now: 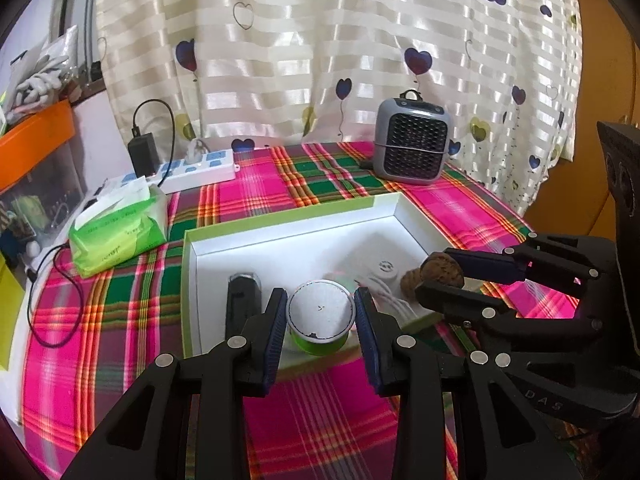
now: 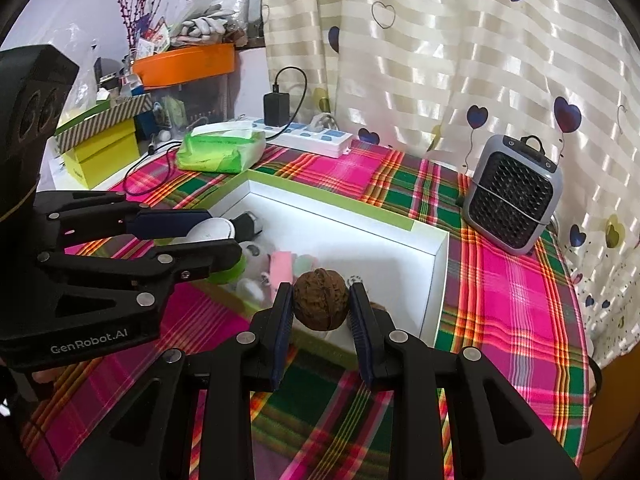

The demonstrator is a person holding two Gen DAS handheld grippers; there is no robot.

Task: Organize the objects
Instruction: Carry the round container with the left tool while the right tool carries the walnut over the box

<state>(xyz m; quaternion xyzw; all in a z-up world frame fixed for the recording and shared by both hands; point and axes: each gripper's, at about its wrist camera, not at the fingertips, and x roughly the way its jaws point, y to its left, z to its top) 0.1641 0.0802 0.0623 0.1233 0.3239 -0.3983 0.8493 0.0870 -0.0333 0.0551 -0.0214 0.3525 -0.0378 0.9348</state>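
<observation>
- the left gripper (image 1: 320,312) is clamped on a small round green spool with a flat white top (image 1: 320,316); its blue-padded fingers (image 1: 276,336) press on both sides.
- the spool's white face has a dark rim, chipped at the near edge, and a tiny mark in the middle; the green body shows below it.
- it hangs over the near edge of the open white cardboard box with a lime-green rim (image 1: 280,220), which lies on the pink, green and orange plaid tablecloth (image 1: 100,320).
- the right gripper (image 2: 320,304) is clamped on a brown, wrinkled walnut with a seam down its middle (image 2: 319,299), held above the box's near right part.
- a second brown walnut (image 1: 410,280) lies in the box just below it.
- also in the box: a black oblong device (image 1: 242,292), a white round item with cords (image 1: 384,270) and a pink piece (image 2: 282,268).
- a green tissue pack (image 1: 120,228) lies left of the box.
- a grey mesh-fronted fan (image 1: 414,140) stands behind the box.
</observation>
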